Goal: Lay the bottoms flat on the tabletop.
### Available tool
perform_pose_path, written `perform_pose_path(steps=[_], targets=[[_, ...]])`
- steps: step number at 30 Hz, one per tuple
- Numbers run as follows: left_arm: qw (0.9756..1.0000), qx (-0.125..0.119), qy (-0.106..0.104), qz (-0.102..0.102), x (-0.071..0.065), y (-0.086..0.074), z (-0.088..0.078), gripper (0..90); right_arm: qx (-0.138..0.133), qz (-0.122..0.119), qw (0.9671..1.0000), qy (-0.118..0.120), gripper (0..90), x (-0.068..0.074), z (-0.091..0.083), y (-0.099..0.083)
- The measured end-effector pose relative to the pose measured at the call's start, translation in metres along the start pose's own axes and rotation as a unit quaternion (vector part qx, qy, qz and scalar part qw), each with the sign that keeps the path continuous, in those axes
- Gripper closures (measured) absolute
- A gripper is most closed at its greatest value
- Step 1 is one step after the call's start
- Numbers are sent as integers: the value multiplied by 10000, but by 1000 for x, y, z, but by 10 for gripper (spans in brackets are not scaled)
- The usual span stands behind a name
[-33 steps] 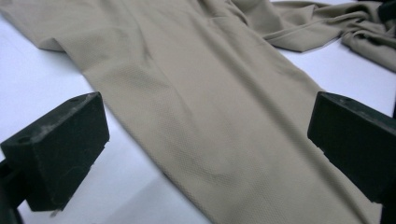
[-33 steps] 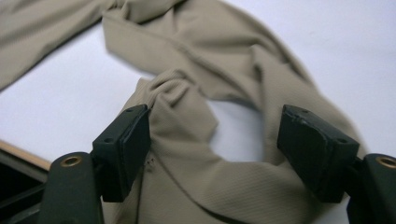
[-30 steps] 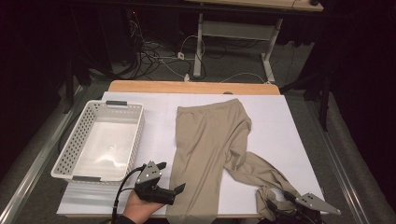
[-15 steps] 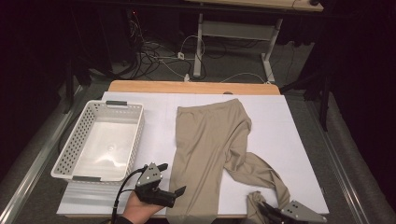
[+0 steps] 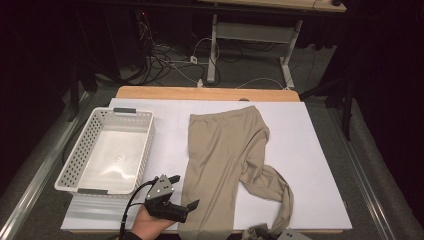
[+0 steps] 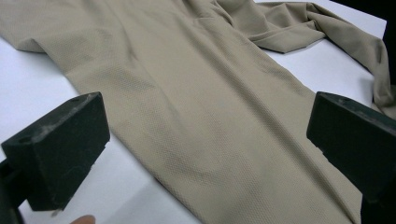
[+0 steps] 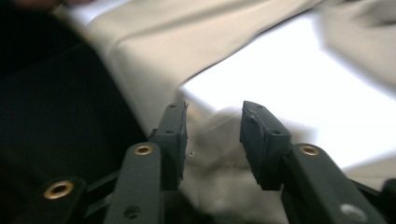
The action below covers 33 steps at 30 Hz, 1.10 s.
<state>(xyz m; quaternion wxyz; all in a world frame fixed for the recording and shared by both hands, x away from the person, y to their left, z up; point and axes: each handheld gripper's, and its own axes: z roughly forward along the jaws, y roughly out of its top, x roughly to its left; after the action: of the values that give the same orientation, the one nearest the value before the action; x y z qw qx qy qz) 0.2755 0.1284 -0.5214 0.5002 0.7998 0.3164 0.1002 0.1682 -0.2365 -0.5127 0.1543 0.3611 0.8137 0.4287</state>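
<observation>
Trousers update: the right gripper has been busy over the last second. It was sitting at the bench's near right corner with the end of the loose leg, and since then it has slid along the near edge toward the middle, dragging that leg end with it. So the leg that used to splay out toward the right corner now curls back in toward the other leg. Its jaws have just been opening again after a tight squeeze, and in the right gripper view they stand narrowly apart with a bunched bit of tan cloth between them; I'd say the pads aren't pressing it anymore, though the shot is blurry. To me that reads as letting go after lining the legs up, first step of a fold.

Left gripper hasn't budged. It hovers at the near edge, just left of the straight leg, jaws wide with nothing in them.

The trousers themselves: tan, fine-knit, thin and floppy. Waist lies toward the far edge, one leg runs flat and straight to the near edge, the other is twisted and rumpled. The white basket at the left is apart from them.
</observation>
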Motion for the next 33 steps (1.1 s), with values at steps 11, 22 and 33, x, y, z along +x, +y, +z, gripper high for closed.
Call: perform_pose_path(steps=[11,22,33], targets=[[10000,49,27,28,-1,0,1,0,164,490,9886,-1414,720,-62,-3,-9],[10000,43,42,34,-1,0,1,0,-471,722,9843,-1539,895,-79,-40,-5],[10000,58,54,42,-1,0,1,0,-327,1144,9778,-1726,716,-105,-41,-21]])
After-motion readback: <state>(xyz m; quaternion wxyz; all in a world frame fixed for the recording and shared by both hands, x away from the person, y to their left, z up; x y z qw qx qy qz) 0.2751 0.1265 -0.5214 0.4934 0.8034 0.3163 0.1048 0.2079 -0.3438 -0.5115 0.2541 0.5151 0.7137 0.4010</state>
